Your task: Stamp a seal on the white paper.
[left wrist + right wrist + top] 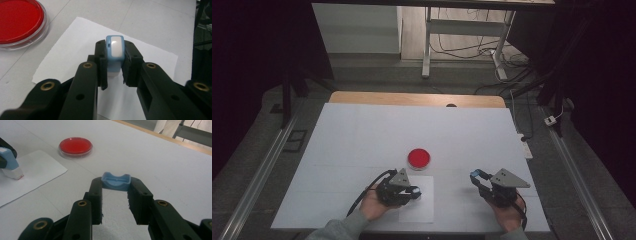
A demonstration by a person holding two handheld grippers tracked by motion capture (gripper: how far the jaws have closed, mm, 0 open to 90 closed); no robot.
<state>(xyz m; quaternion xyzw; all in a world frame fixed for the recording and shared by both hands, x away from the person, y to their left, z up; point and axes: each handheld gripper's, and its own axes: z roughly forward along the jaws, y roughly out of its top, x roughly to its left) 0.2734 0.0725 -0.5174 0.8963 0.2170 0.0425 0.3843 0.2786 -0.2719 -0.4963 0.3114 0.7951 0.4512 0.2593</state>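
My left gripper (414, 192) is shut on a small blue-and-white stamp (115, 50), which it holds over a white sheet of paper (75, 47). In the right gripper view the stamp (10, 163) leans, and its red-tinged lower end sits at the paper (35, 171); whether it touches I cannot tell. My right gripper (115, 188) is shut on a curved blue cap (116, 181) just above the table, to the right of the paper (419, 206). A round red ink pad (418, 158) in a clear dish lies just beyond the sheet.
The white table top (362, 135) stretches wide to the left and to the far side, with a wooden edge (412, 98) at the back. Desk legs and cables (512, 65) stand on the floor beyond it.
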